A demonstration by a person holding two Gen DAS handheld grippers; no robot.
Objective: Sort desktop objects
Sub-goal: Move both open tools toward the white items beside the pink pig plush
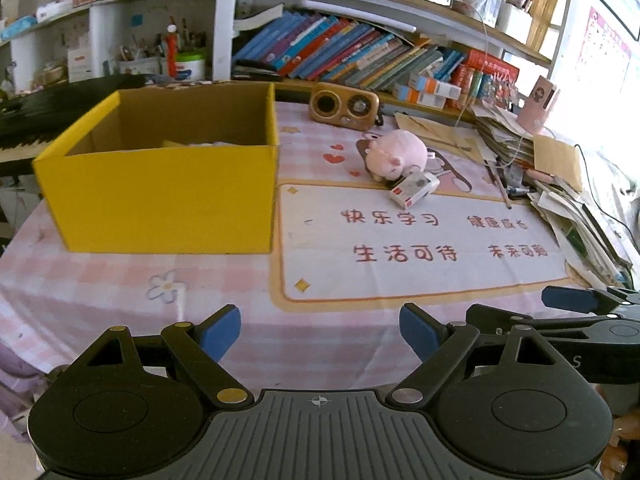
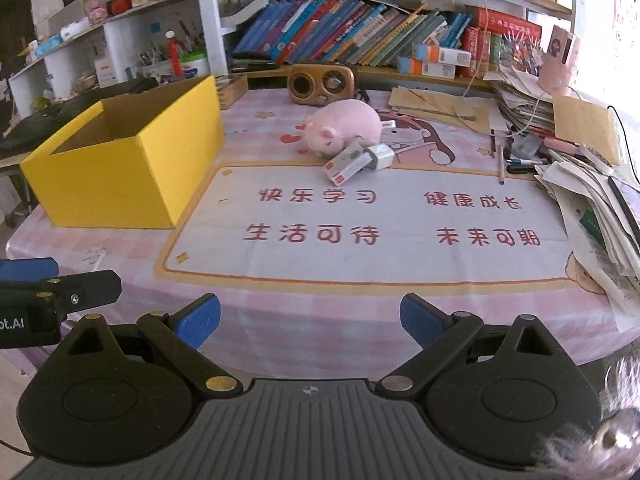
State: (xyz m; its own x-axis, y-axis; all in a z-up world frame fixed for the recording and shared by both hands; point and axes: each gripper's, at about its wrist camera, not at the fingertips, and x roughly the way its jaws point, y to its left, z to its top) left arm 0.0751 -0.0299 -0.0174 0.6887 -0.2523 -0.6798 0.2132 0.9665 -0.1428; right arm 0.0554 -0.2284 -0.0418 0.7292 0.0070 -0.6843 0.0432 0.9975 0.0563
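A yellow open cardboard box [image 1: 160, 196] stands at the left of the desk; it also shows in the right wrist view [image 2: 120, 168], with something pale inside. A pink plush pig [image 1: 396, 152] [image 2: 344, 124] lies mid-desk, beside a small white-and-red box [image 1: 412, 190] [image 2: 346, 164] and a white cube-shaped item [image 2: 380, 156]. My left gripper [image 1: 320, 332] is open and empty above the desk's near edge. My right gripper [image 2: 310, 320] is open and empty, also at the near edge, to the right of the left one.
A wooden retro speaker [image 1: 344, 104] [image 2: 322, 80] stands at the back. Stacked papers and envelopes [image 2: 592, 184] crowd the right side, with pens [image 2: 520, 160] beside them. Bookshelves [image 2: 360, 32] line the back. A pink mat with red characters [image 2: 360, 216] covers the desk.
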